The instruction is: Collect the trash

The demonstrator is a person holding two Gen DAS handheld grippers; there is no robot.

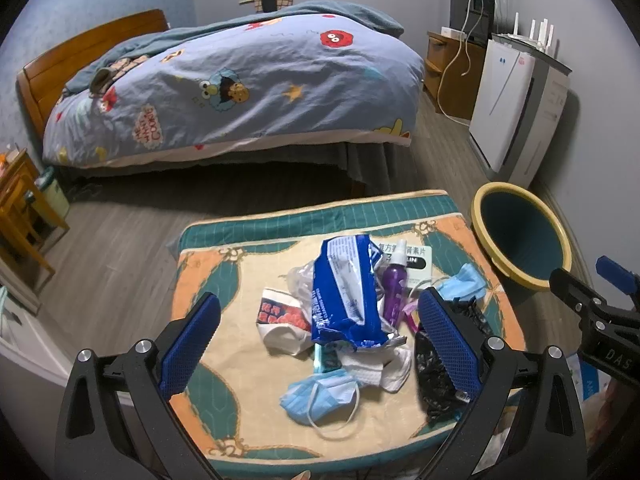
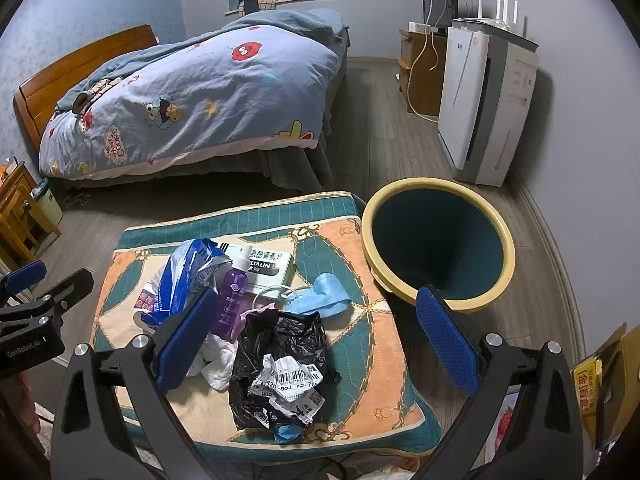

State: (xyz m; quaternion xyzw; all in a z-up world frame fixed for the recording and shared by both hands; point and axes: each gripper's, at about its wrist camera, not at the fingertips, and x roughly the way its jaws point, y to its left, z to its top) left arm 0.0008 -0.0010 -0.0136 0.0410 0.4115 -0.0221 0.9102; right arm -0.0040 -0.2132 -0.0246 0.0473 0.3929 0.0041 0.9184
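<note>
A heap of trash lies on a patterned cushion [image 1: 224,412] [image 2: 360,360]: a blue-white wrapper [image 1: 344,296] [image 2: 176,284], a purple spray bottle [image 1: 394,292] [image 2: 230,300], a black plastic bag [image 2: 280,360] [image 1: 434,376], blue face masks [image 1: 320,394] [image 2: 320,298], white tissue [image 1: 384,368], a green medicine box [image 2: 268,266]. A yellow-rimmed bin [image 2: 438,244] [image 1: 520,236] stands right of the cushion. My left gripper [image 1: 320,344] is open above the wrapper and masks. My right gripper [image 2: 316,336] is open above the black bag.
A bed [image 1: 240,88] with a cartoon duvet stands beyond the cushion. A white air purifier [image 2: 484,104] and a wooden TV cabinet [image 2: 424,68] line the right wall. Wooden furniture [image 1: 20,216] stands at the left. A yellow box [image 2: 600,376] sits at the right edge.
</note>
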